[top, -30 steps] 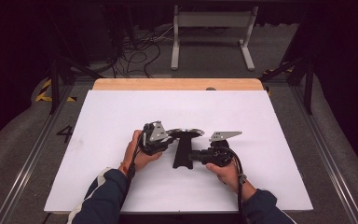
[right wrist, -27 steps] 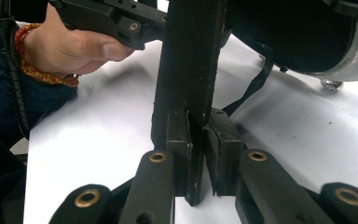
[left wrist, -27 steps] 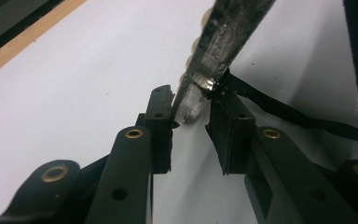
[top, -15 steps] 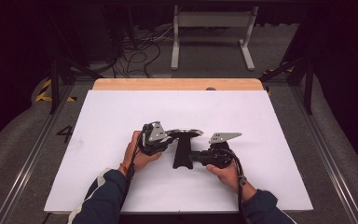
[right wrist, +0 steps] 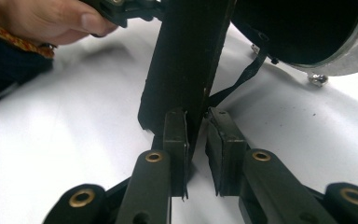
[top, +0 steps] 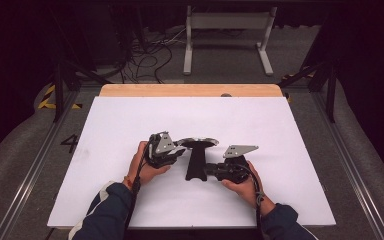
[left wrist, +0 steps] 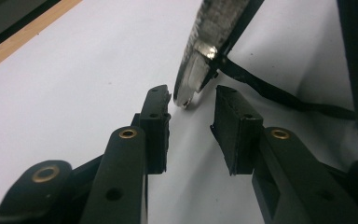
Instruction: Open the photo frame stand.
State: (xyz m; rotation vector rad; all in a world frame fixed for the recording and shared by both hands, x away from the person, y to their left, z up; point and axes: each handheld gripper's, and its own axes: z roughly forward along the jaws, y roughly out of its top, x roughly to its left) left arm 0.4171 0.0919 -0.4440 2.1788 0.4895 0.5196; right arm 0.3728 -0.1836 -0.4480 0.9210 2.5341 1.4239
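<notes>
Frying pan [top: 196, 144] sits near counter [top: 290, 130] centre, slightly toward 6 o'clock, with its black handle [top: 196, 165] pointing to 6 o'clock and the pan body at 12.

Right tool [top: 211, 171] comes in from 3 o'clock. In the right gripper view [right wrist: 196, 135] its jaws pinch the handle's [right wrist: 186, 60] lower edge: pads look pressed against it, grip narrow. A thin black strap [right wrist: 242, 77] hangs off the handle end.

Left tool [top: 179, 152] comes in from 9 o'clock at the pan's metal rim [left wrist: 205, 46]. Its jaws have just been opening: in the left gripper view [left wrist: 191, 116] they stand spread, the rim edge just ahead of the gap and touching neither pad.

Progress, my read: pan is secured by the handle, resting on the counter. The rim side looks let go, or not yet gripped. Any lift or reposition of the pan is still to do, and so far only the right tool carries it.
</notes>
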